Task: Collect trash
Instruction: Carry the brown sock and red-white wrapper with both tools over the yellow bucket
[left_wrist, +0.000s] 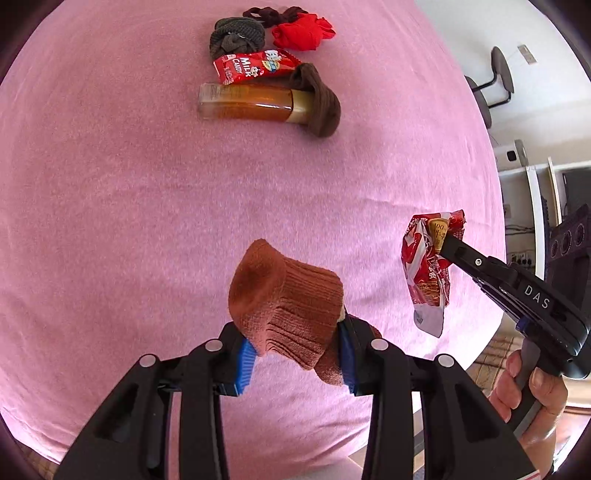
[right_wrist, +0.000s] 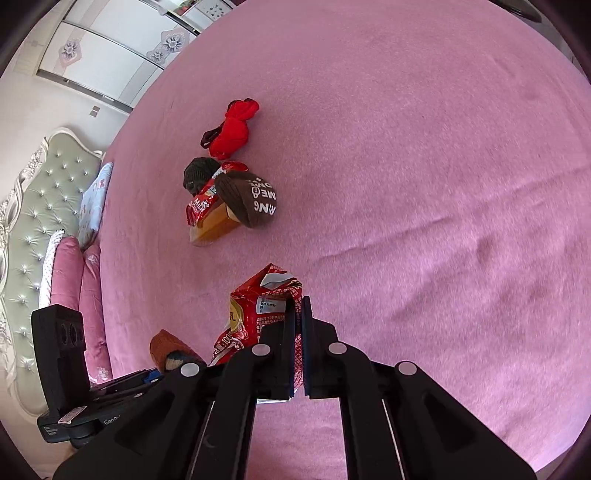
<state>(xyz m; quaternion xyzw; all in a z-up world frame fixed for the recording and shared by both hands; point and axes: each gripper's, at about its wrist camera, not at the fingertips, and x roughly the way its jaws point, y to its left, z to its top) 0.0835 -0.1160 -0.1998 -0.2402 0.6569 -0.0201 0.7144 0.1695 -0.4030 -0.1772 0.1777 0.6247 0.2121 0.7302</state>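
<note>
Right gripper (right_wrist: 298, 314) pinches a light, crinkly red wrapper (right_wrist: 258, 314) by its edge; left gripper (left_wrist: 295, 354) clamps a soft rust sock (left_wrist: 284, 299).

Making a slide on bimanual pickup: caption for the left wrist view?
Left gripper holds orange sock; right gripper holds red wrapper above pink bedspread.

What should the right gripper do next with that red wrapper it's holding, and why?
Probably carry the red snack wrapper off the pink bedspread to wherever trash goes; no bin is in view. The right gripper is shut on it, lifted, while the milk candy packet waits.
</note>
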